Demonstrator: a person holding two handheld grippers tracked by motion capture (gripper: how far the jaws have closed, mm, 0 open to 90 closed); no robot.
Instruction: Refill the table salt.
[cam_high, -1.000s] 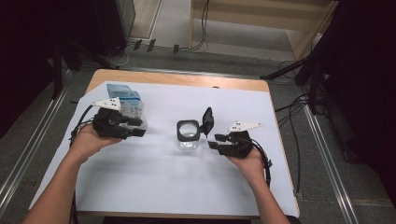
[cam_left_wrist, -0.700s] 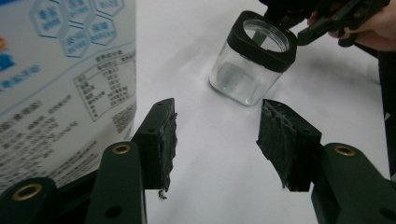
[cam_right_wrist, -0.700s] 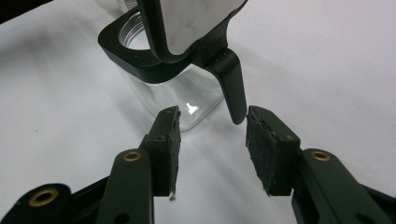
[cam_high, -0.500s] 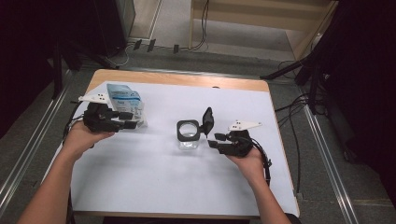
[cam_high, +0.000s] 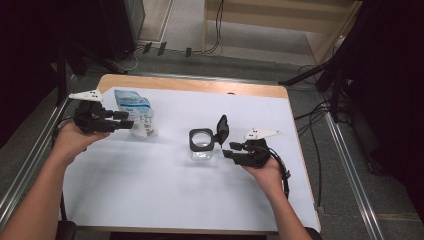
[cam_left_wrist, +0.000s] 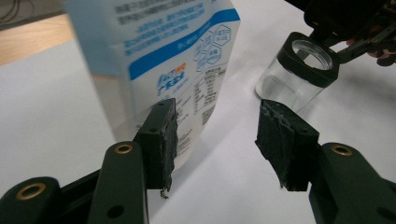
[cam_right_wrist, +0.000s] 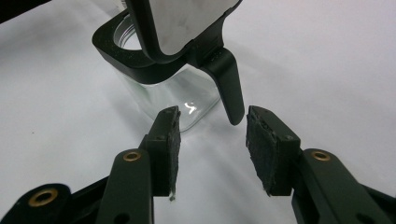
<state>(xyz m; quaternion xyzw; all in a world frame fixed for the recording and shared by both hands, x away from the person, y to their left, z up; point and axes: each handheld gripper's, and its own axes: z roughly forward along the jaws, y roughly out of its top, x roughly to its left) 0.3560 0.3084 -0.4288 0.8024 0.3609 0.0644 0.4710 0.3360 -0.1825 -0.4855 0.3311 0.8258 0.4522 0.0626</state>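
You get even overhead light on the white table sheet (cam_high: 165, 190), dark surroundings. The pouch (cam_left_wrist: 159, 60) blurs close up; a small glare spot marks the glass jar (cam_right_wrist: 187, 105).

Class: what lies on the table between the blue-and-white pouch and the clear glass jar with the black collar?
Nothing: between pouch and jar, only bare white table cover, per the high view.
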